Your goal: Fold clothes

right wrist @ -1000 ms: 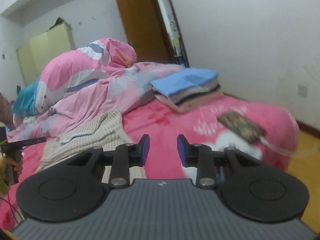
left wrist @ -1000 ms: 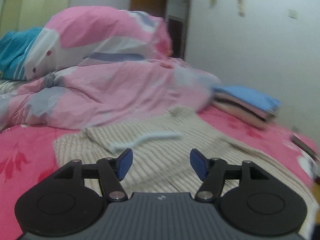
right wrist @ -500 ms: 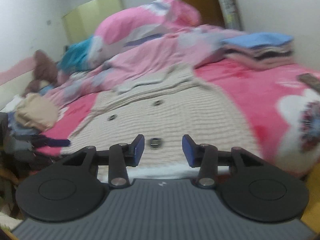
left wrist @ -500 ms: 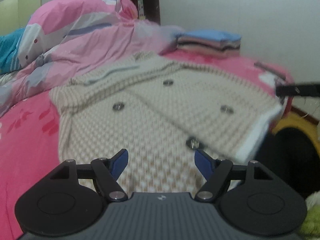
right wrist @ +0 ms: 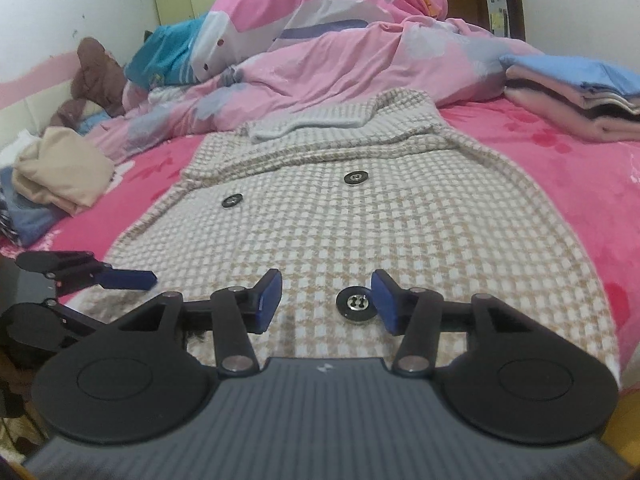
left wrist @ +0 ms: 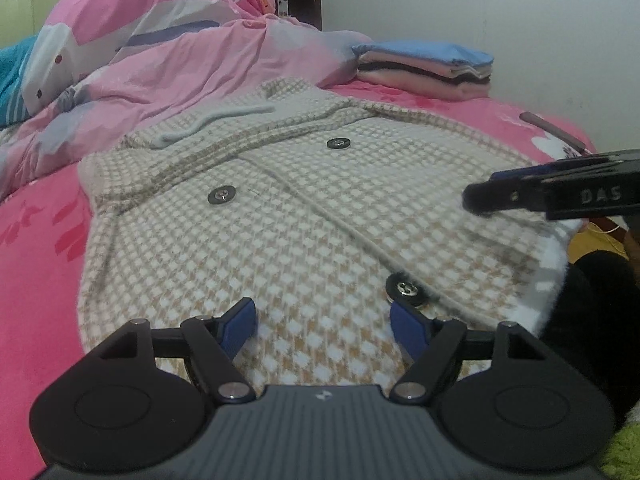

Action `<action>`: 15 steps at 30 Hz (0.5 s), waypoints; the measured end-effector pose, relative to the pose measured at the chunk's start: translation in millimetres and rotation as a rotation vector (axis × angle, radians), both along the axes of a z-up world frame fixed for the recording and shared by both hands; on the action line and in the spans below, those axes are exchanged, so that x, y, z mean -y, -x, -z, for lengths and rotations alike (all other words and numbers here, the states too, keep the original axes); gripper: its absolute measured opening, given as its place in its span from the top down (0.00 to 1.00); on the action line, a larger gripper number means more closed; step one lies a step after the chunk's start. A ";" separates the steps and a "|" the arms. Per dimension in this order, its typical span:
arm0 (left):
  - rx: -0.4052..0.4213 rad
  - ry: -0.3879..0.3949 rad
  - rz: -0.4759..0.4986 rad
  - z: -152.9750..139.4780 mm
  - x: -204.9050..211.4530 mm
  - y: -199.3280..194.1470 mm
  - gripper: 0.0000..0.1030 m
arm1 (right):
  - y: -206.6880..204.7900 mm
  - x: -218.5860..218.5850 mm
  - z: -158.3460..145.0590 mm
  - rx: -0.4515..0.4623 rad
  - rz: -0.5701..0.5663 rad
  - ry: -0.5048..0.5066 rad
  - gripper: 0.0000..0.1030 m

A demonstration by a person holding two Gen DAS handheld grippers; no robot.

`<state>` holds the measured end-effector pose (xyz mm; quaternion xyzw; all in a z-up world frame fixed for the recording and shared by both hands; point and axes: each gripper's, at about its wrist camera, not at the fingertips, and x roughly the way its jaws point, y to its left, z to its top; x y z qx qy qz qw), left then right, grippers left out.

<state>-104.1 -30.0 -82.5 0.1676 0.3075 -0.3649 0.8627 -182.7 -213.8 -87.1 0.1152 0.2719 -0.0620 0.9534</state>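
The checked coat [left wrist: 304,216] is lying spread flat on the pink bed [left wrist: 36,264], buttoned front up, collar toward the rumpled pink duvet [left wrist: 208,56] and hem at the near edge. A second ago both cameras were looking across the room, with the coat only a strip in the middle distance; now it is filling both views, and each tool is hanging low over its hem end.

The left tool [left wrist: 323,322] is standing with its blue pads spread wide over the checked cloth, nothing between them, slightly wider than a second ago. A dark button [left wrist: 406,291] is sitting just beside its right pad.

The right tool [right wrist: 326,300] was nearly pressed together a second ago; its jaws are opening now, and the pads are standing apart above the hem with a dark button [right wrist: 356,304] lying flat between them, close to the right pad and not pinched.

Each tool is now showing in the other's view, which it was not before: the right one coming in from the right edge of the left view, the left one low at the left of the right view.

The stack of folded clothes [left wrist: 428,70], blue on top, is sitting on the bed beyond the coat, well apart from both tools.
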 end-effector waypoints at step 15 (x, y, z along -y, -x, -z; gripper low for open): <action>0.051 0.005 -0.097 -24.0 -44.1 30.8 0.27 | 18.4 -5.1 -2.4 0.049 0.025 -0.131 0.48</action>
